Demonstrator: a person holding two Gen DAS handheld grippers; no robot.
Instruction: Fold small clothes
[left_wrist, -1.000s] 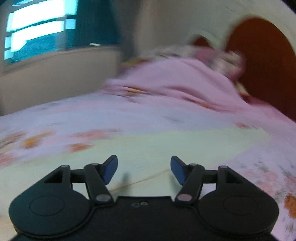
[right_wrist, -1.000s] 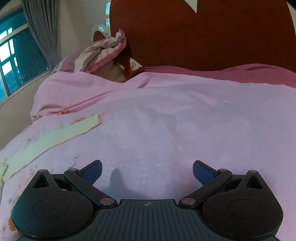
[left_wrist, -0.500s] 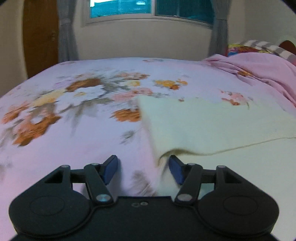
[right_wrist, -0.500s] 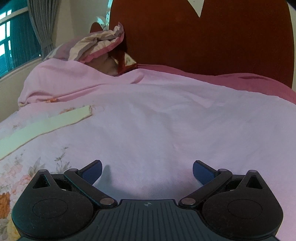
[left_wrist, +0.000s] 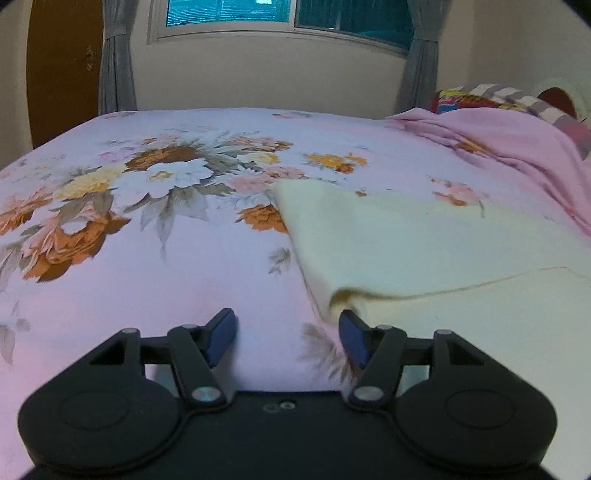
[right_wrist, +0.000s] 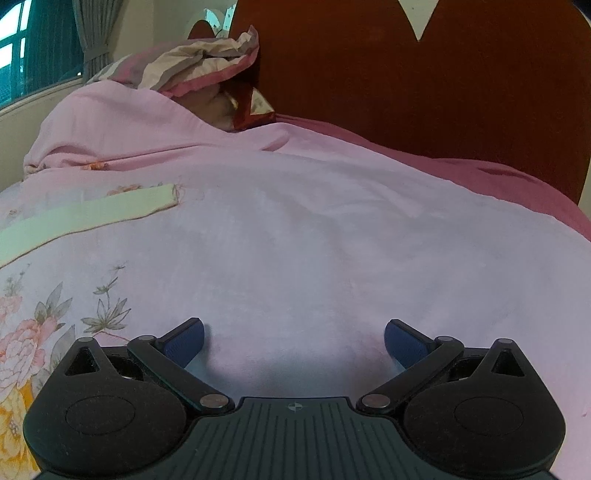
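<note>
A pale yellow cloth lies flat on the floral bedsheet, with a folded layer on top. My left gripper is open and low over the bed; its right fingertip is at the cloth's near left corner, where the edge lifts a little. Nothing is between the jaws. In the right wrist view a strip of the same cloth shows at the far left. My right gripper is open and empty over plain pink sheet, well right of the cloth.
A bunched pink blanket and striped pillows lie toward the dark wooden headboard. A window with grey curtains and a brown door stand beyond the far side of the bed.
The left gripper swung round from facing the headboard to facing the window, then settled at the cloth's left corner. The right gripper shifted slightly right, away from the cloth. Both stayed open.
</note>
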